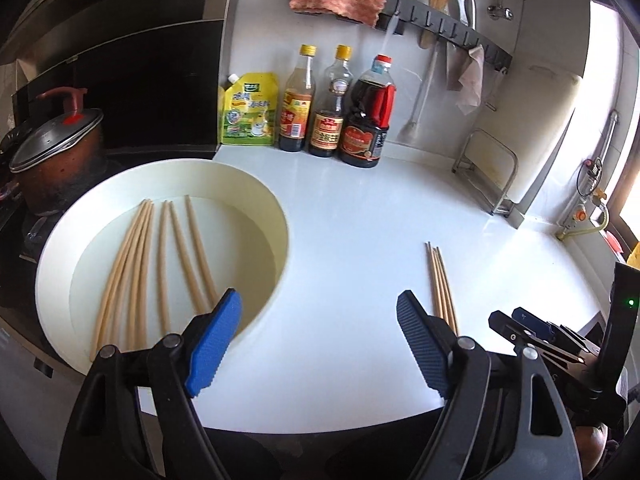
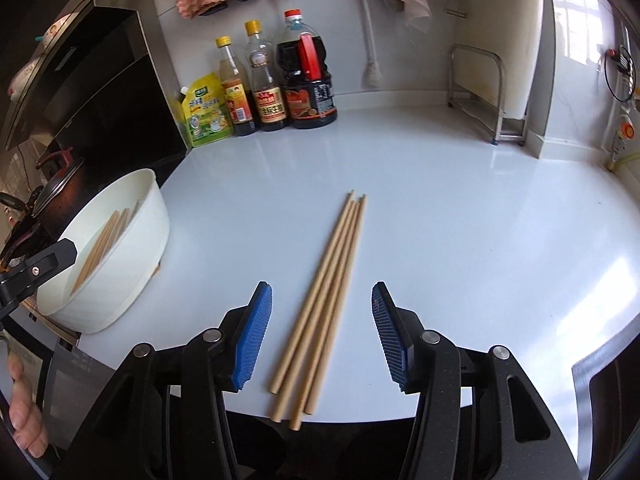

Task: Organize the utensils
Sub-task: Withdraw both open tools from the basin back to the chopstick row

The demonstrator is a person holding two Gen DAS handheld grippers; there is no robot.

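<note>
Several wooden chopsticks (image 2: 324, 300) lie side by side on the white counter (image 2: 460, 220), their butt ends at the front edge. My right gripper (image 2: 322, 336) hangs open over them, blue pads apart on either side, not touching. A white round basin (image 1: 160, 272) at the counter's left end holds several more chopsticks (image 1: 136, 272). My left gripper (image 1: 320, 344) is open over the counter just right of the basin's rim, with nothing between its pads. In the left wrist view the counter chopsticks (image 1: 440, 280) run behind the right pad, and the right gripper (image 1: 536, 332) shows at lower right.
A yellow refill pouch (image 1: 248, 110) and three sauce bottles (image 1: 332, 108) stand against the back wall. A lidded pot (image 1: 56, 152) sits on the stove left of the basin. A metal rack (image 1: 488, 172) and white cutting board stand at the right. Cloths and utensils hang from a wall rail (image 1: 440, 24).
</note>
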